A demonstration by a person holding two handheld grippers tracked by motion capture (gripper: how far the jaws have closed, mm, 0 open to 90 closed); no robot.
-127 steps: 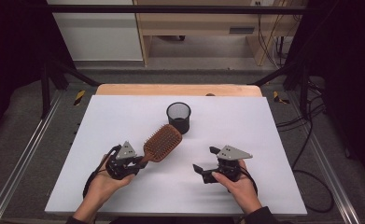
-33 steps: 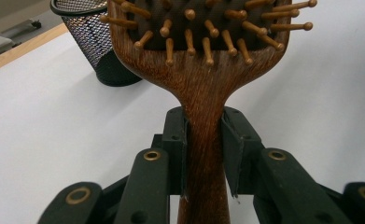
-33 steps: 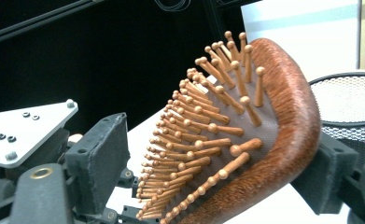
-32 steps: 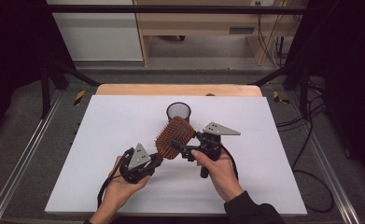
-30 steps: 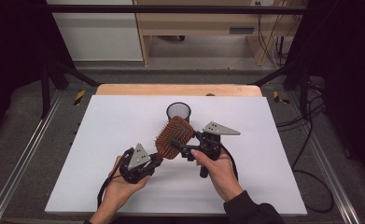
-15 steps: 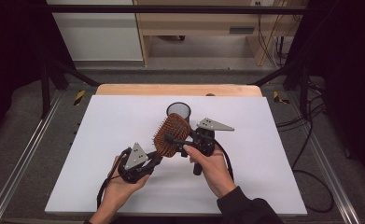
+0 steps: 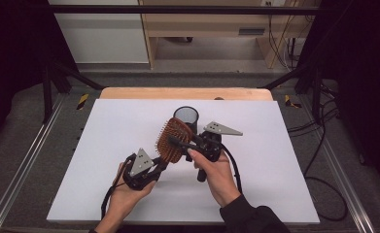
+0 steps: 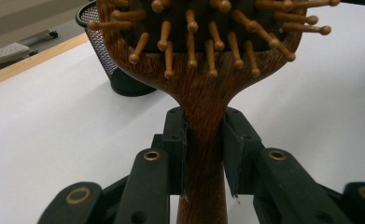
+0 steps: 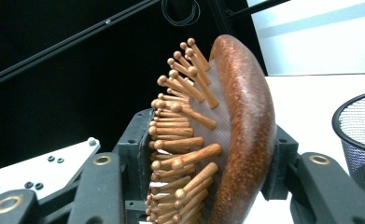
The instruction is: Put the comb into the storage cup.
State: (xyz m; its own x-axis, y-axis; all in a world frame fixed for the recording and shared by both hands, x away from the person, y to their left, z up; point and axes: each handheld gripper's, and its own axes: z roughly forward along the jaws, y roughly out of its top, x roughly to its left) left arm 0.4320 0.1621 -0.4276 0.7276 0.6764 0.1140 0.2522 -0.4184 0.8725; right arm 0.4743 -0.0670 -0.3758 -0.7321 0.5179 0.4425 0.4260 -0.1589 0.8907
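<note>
In the left gripper view we lose the hairbrush top past the upper edge, its handle end below, mesh cup behind the hairbrush partly hidden.

Right gripper closed onto hairbrush head

Formerly apart at the table's right, it crossed to the brush raised by the left gripper; jaws just closing, one pad on bristles, one behind.

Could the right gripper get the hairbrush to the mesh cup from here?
Probably yes: the right gripper has just closed on the hairbrush head, and the mesh cup stands open just beyond, though the left gripper clamps the handle.
</note>
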